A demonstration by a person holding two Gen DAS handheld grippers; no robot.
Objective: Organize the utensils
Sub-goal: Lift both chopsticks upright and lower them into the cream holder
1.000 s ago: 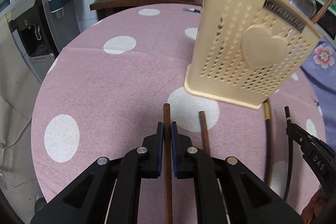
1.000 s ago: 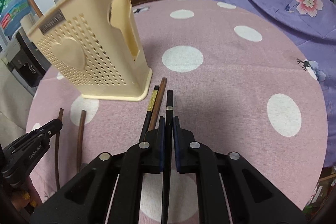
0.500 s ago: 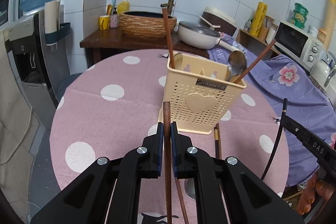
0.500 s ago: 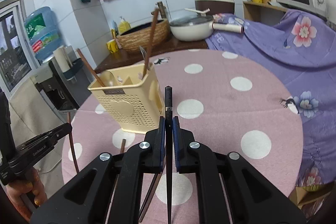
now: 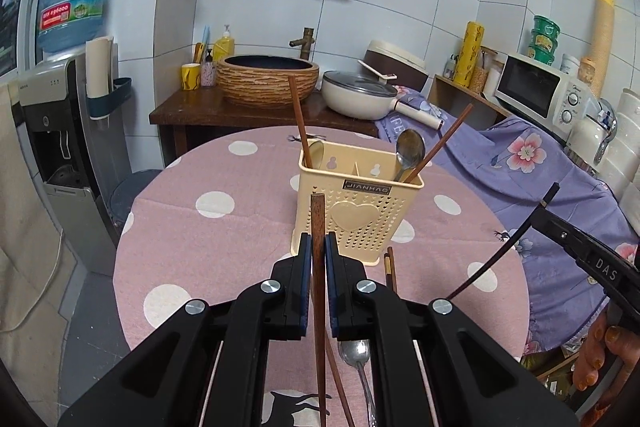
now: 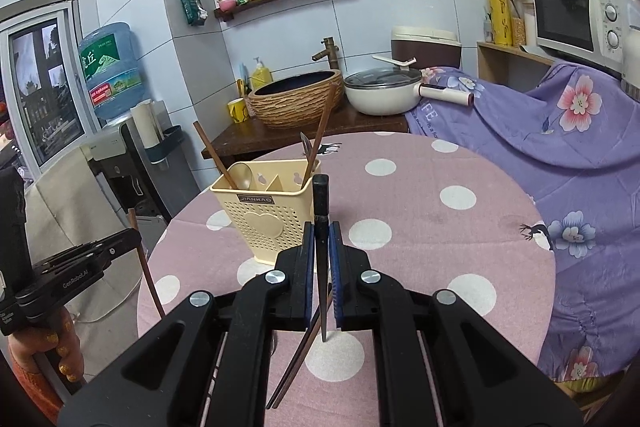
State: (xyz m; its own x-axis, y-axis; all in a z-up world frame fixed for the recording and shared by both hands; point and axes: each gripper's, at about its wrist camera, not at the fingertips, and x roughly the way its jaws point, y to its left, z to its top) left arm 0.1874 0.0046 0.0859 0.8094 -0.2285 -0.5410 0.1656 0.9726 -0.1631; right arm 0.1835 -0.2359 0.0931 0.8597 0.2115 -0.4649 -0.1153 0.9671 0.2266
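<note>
Left claw (image 5: 319, 255), pressed together on a brown wooden chopstick (image 5: 318, 227); right claw (image 6: 321, 247), pinching a black chopstick (image 6: 321, 211). Both are held above the polka-dot bench (image 5: 192, 247). Beyond them stands the cream utensil holder (image 5: 360, 215), upright, containing two brown chopsticks and a spoon (image 5: 409, 151). More chopsticks and a second spoon (image 5: 356, 355) lie on the bench beneath the left claw.

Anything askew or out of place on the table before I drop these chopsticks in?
Nothing damaged or spilled. Loose utensils lie on the table in front of the cream holder: a metal spoon and brown chopsticks. Inside, two chopsticks lean opposite ways.
</note>
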